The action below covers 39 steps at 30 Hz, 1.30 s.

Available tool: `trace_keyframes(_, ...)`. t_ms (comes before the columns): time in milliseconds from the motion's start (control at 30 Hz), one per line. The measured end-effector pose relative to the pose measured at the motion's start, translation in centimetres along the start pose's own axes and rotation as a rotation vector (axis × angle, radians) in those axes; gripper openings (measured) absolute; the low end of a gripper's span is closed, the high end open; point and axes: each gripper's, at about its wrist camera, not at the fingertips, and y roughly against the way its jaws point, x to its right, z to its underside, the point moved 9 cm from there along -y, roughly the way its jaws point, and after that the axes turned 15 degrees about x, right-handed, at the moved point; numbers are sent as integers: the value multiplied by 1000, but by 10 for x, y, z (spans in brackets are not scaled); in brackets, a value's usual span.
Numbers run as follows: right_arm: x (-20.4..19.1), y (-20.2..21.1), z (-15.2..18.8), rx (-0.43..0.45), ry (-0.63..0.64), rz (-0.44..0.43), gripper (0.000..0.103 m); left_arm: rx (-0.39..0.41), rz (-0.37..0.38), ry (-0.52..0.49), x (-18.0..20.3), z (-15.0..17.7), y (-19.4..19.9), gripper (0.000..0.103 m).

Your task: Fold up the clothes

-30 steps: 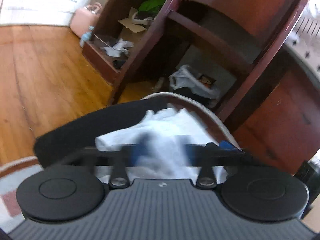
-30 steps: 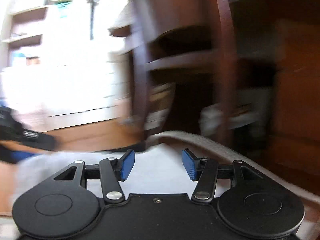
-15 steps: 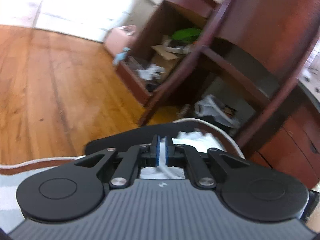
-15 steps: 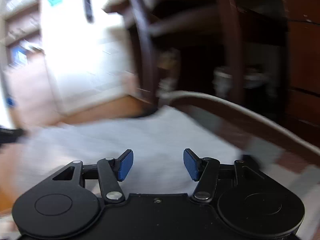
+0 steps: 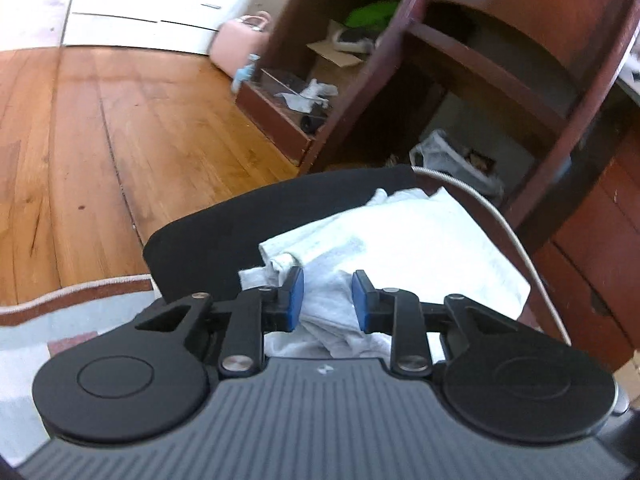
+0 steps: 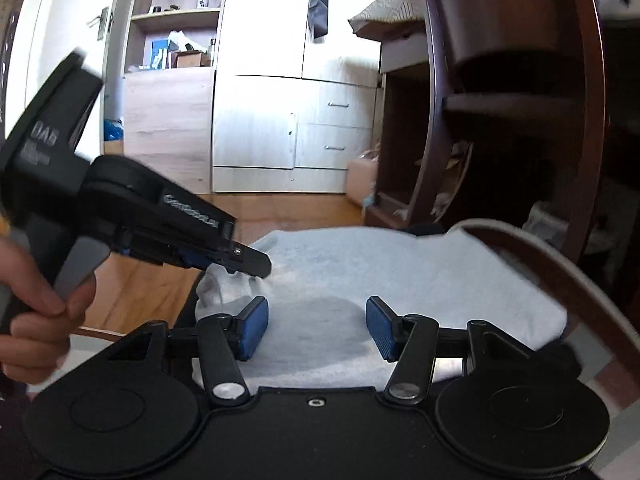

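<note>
A white garment lies bunched on a black cloth on the rug. My left gripper is open, its blue pads on either side of a rumpled fold at the garment's left edge, not clamped. In the right wrist view the garment looks flatter and spreads across the middle. My right gripper is open and empty just above its near part. The left gripper shows there from the side, its tip at the garment's left edge.
A dark wooden shelf unit with clutter stands close behind the garment. A rug with a brown and white border lies on the wooden floor. White wardrobes stand at the far wall. A pink bag sits by the shelf.
My left gripper was shut half a second ago and has opened over the garment's fold. My right gripper stayed open while its view swung and steadied over the garment.
</note>
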Motion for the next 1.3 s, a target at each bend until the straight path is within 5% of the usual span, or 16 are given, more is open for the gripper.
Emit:
trace_keyframes(100, 2, 6, 0, -27, -30, 27, 61, 12, -91, -62, -5, -2, 7, 28)
trace_keyframes(167, 3, 10, 1, -44, -51, 45, 61, 9, -189, -119, -14, 1, 13, 70)
trace_keyframes(200, 3, 11, 1, -53, -61, 54, 61, 5, -206, -116, -19, 3, 18, 70)
trace_keyframes(300, 3, 21, 5, -98, -111, 74, 64, -79, -166, -47, -22, 13, 35, 71)
trace_keyframes(400, 3, 37, 25, -220, -230, 56, 66, -148, -143, -112, -4, 20, 62, 72)
trace_keyframes(467, 14, 49, 27, -268, -254, 97, 66, -188, -106, -175, 16, 22, 78, 90)
trace_keyframes(533, 26, 62, 26, -318, -277, 151, 67, -238, -53, -229, 37, 25, 92, 95)
trace_keyframes(667, 52, 94, 18, -431, -374, 245, 72, -341, 58, -264, 68, 48, 119, 98)
trace_keyframes(833, 61, 143, -7, -379, -415, 287, 88, -410, 81, -281, 92, 60, 138, 98)
trace_keyframes(1100, 67, 206, -28, -400, -395, 430, 89, -396, 46, -596, 128, 56, 162, 103)
trace_keyframes(1300, 63, 228, -35, -411, -396, 452, 89, -392, 70, -704, 146, 53, 178, 103)
